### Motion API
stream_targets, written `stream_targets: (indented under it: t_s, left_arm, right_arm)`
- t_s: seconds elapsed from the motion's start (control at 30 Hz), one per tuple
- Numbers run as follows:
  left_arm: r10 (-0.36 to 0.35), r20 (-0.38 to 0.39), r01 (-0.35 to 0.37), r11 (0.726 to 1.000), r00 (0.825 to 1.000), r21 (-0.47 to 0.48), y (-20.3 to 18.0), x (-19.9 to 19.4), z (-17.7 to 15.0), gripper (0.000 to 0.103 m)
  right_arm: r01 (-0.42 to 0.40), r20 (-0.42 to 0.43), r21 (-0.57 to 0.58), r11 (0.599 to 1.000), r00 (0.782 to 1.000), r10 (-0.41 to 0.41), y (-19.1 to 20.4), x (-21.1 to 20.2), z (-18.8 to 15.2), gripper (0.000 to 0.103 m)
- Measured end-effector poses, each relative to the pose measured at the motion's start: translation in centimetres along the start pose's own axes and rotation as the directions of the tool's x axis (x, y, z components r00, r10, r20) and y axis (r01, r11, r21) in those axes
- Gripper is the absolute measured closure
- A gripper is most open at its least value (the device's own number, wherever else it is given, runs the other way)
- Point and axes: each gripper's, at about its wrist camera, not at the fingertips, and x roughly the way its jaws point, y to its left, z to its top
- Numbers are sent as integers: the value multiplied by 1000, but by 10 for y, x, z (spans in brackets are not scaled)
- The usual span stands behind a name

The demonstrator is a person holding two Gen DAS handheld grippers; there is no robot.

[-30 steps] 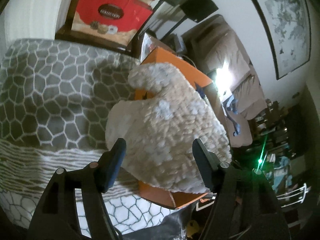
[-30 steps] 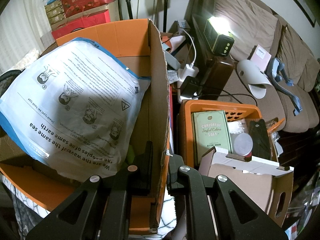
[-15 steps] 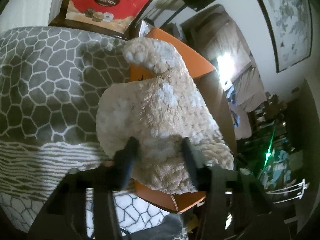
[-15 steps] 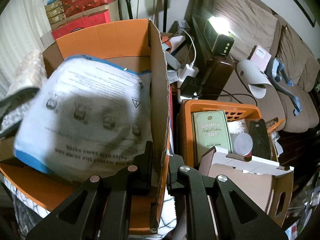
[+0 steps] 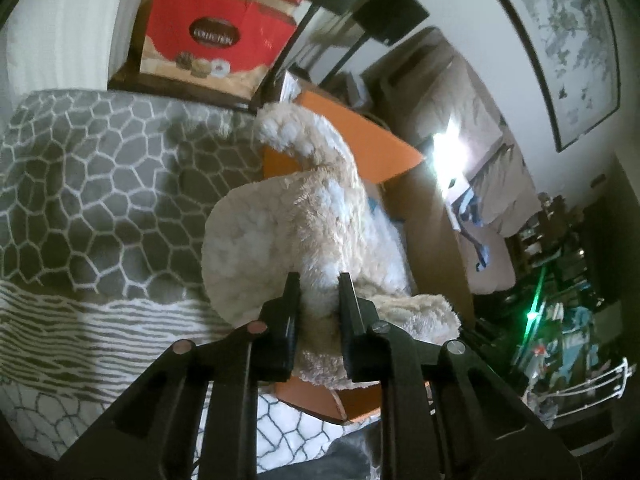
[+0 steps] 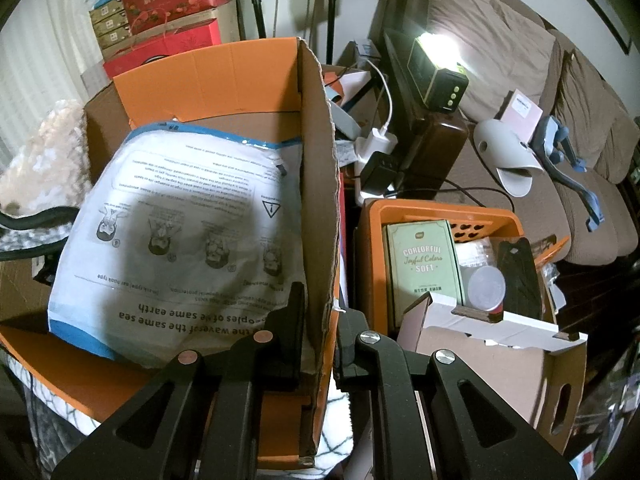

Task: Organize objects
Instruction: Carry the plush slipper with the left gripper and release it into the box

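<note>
1. Here the left gripper [image 5: 319, 300] has its jaws narrowed on a bunched fold of the plush [image 5: 304, 216], a fluffy cream thing draped over the near-left edge of the orange box [image 6: 256, 76].
2. The right gripper [image 6: 319, 320] has its jaws pinched on the box's right wall [image 6: 318, 184], one finger inside and one outside, apparently steadying it.
3. Inside the box lies a white-and-blue printed bag [image 6: 188, 232], taking up most of the floor; in the right view the plush shows only at the far-left rim.
4. The box sits on a grey patterned blanket [image 5: 100, 184]; to its right is an orange basket [image 6: 436, 216] already holding small goods.
5. The step in hand looks like packing the plush into the box.
6. Next it likely needs a lift over the rim and a carry right above the bag, then lowering before the jaws open.
7. Being soft, it may sag and catch the cardboard edge, so the right hold should stay firm.
</note>
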Motion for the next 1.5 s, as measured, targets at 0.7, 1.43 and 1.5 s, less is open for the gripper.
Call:
stream_targets:
  t_s: [0.7, 1.43, 1.5]
  left_arm:
    - [-51, 52, 45, 992, 997, 119, -73, -7, 29, 88]
    - [61, -33, -52, 972, 998, 229, -123, 81, 26, 87]
    - [75, -45, -63, 973, 996, 220, -120, 88, 24, 83]
  right_arm:
    - [0, -1, 0, 1000, 1000, 0, 0, 0, 0, 93]
    - [1, 0, -2, 1000, 1000, -1, 1, 0, 0, 93]
    - [1, -1, -1, 1000, 1000, -1, 1, 0, 0, 93]
